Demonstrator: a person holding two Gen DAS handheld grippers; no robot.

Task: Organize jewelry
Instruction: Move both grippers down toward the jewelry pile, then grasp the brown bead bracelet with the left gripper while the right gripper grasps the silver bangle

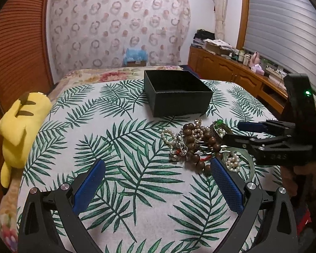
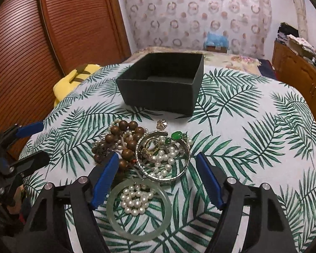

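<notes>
**Jewelry heap waits beside the open box**

The jewelry pile (image 2: 141, 147) lies tangled on the leaf-print surface (image 2: 252, 137), just before the empty black box (image 2: 162, 84), likely its destination. The right claw (image 2: 158, 177) stands spread over the jade bangle (image 2: 139, 210) (nothing gripped); the left claw (image 1: 158, 181) hovers spread nearby. Individual strands are hard to separate.
</notes>
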